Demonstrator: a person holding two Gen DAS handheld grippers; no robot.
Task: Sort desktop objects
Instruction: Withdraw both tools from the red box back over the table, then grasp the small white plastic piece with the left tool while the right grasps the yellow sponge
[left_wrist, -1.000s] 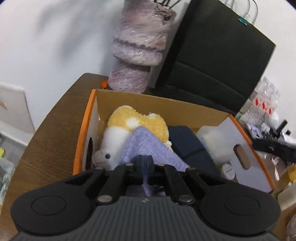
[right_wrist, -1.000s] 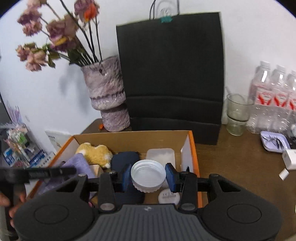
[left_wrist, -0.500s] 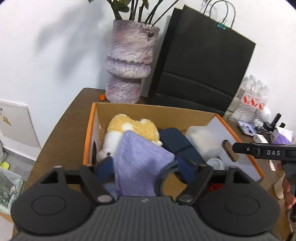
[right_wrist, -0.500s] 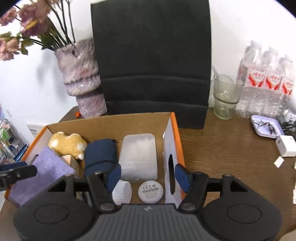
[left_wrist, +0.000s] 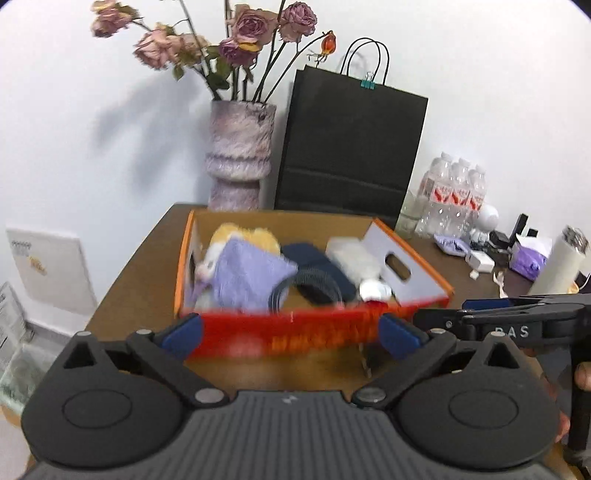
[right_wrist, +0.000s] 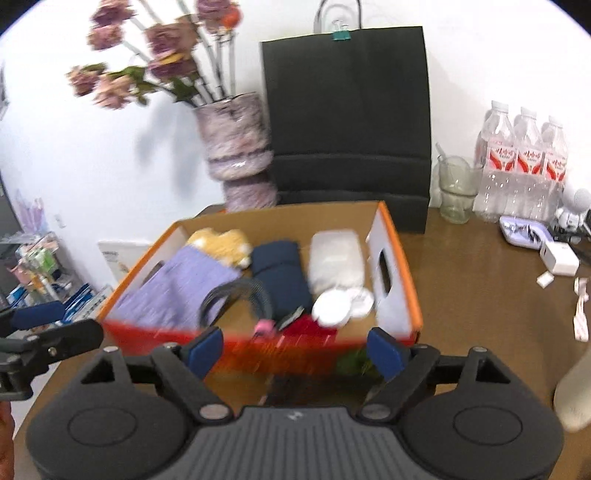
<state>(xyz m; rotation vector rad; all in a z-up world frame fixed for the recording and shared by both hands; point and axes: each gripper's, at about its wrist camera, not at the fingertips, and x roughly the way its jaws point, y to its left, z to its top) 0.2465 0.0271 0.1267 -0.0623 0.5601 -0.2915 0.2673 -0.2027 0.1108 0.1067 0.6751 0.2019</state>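
Within the last second both claws were emptied and drawn back from the box (left_wrist: 424, 266): the purple cloth (left_wrist: 251, 277) that had been pinched by the left claw (left_wrist: 290, 334) was released, and the white lid (right_wrist: 332, 308) that had been carried by the right claw (right_wrist: 295, 349) was dropped. Both claws were now seen spread wide with nothing between the jaws, held just in front of the box's near red wall. The cloth was left lying over the plush (left_wrist: 243, 236) at the left of the box, with a coiled belt (right_wrist: 240, 295) against it; the lid was left in the near right corner beside a second white disc. A dark pouch (right_wrist: 280, 273) and a frosted case (right_wrist: 336, 258) were seen behind them. The deposits were judged finished, so more things still out on the tabletop (right_wrist: 472, 280) were probably next.
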